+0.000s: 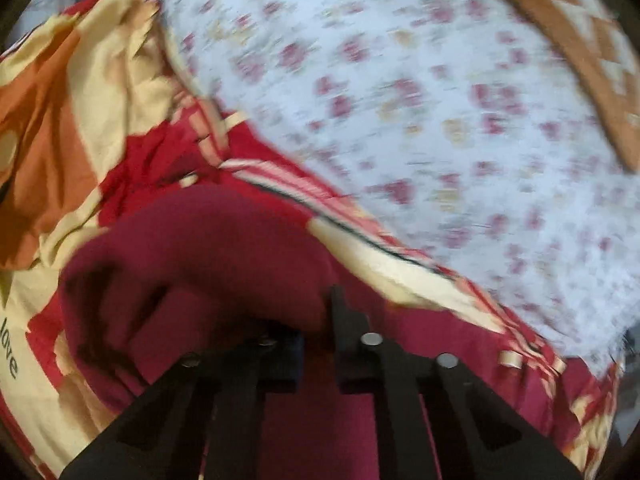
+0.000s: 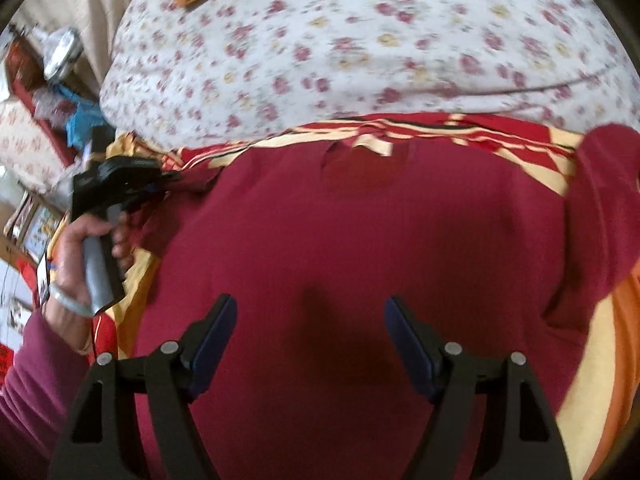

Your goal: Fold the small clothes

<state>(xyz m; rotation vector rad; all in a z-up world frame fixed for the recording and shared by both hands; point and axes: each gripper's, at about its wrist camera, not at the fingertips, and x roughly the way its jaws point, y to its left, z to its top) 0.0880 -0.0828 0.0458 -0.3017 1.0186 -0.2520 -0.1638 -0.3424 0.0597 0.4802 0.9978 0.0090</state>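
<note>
Bedding in red, cream and orange patchwork cotton [image 2: 472, 128] covers the work surface, with a white floral-print quilt [image 2: 360, 40] bunched along its far side. We see the maroon ribbed knit top [image 2: 340, 232] spread flat on the bedding, neckline toward the far side. Our left gripper [image 1: 316, 344] has its fingers nearly together on a bunched fold of the top's left sleeve; from the right wrist view it sits at the garment's left edge, held in a hand [image 2: 76, 256]. Our right gripper [image 2: 310, 340] hovers wide apart over the near body, holding nothing. To fold cleanly, we judge the sleeve should be carried across the chest while the right pins the hem.
</note>
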